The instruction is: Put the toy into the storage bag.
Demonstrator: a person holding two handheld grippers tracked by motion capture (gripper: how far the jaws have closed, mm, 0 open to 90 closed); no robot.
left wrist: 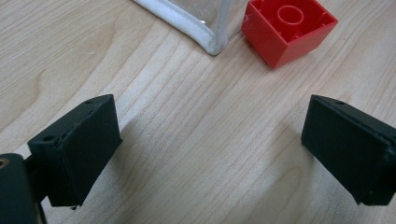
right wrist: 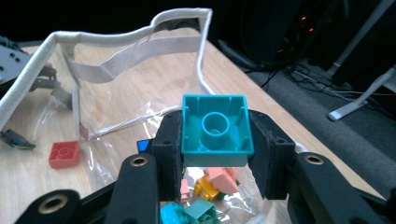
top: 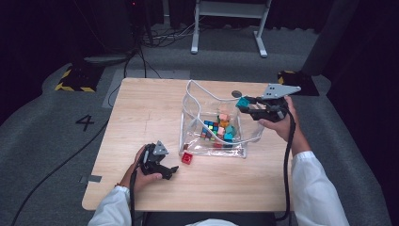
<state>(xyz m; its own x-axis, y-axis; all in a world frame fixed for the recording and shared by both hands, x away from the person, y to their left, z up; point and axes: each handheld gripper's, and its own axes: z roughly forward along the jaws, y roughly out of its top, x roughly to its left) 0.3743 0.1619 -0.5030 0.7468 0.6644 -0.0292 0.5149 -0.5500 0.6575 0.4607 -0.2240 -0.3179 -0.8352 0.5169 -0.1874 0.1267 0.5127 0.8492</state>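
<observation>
High view: right gripper [top: 248,104] clamps a teal block [top: 243,102] above the clear bag [top: 211,123] of mixed blocks.

Left gripper view: jaws spread, empty; red block [left wrist: 288,29] ahead, just beside bag corner [left wrist: 211,39].

Right gripper view: teal block [right wrist: 215,130] pinched over the bag's rim [right wrist: 112,39].

White sleeves [top: 316,188], black claws, grey three-cornered plates [top: 278,90].

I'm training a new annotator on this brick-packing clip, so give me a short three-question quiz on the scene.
1. What does the right gripper hold?
2. True or false: the small red plastic brick lies inside the clear plastic bag with white trim.
3. The left gripper has its jaws: A) shut on the red brick B) open over bare wooden table.

Key:
1. A teal square plastic brick, hollow side facing the camera.
2. False; it lies on the table beside the bag.
3. B
</observation>
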